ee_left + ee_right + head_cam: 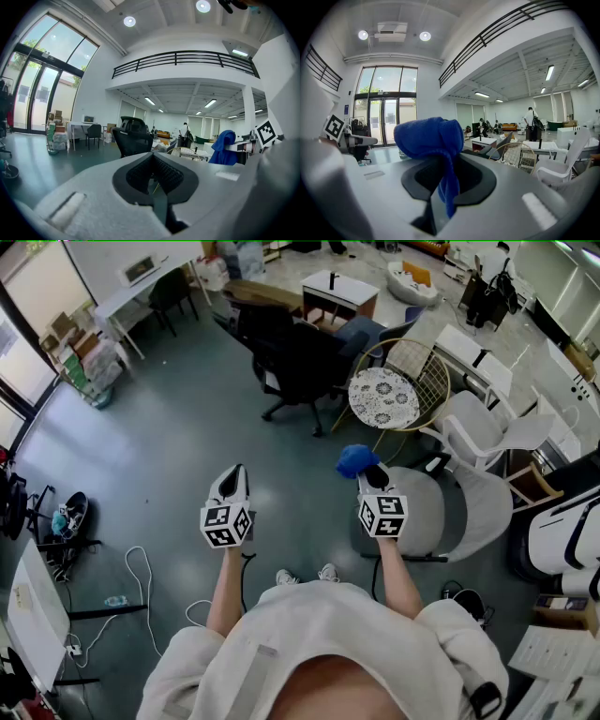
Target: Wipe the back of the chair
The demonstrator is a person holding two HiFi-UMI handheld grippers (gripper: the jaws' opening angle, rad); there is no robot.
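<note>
While both tools were held out in front of the person, the left hand-held gripper (234,476) was seen with its jaws brought together and nothing between them. The right hand-held gripper (374,474) was clamped on a blue cloth (354,460). A hanging fold was pinched between the jaws, and the bulk was bunched above them.

The cloth was judged soft, light and limp. It could be expected to mould itself to a curved surface, but also to drag out of a shallow pinch if rubbed hard, so the deep hold on the fold seemed well chosen.

Just beside and below the right hand-held gripper stood a pale grey chair (457,512), and nothing was yet touching it. Its back was taken to be the lighter panel on the far right side. It looked stiff and smooth, though the chair might swivel or roll when pushed. The free left hand-held gripper could steady it at the edge of the back.

Further off, a wire chair (424,381) with a patterned cushion (383,397) was visible, then black office chairs (295,362), and beyond them a white worktop (339,285).
</note>
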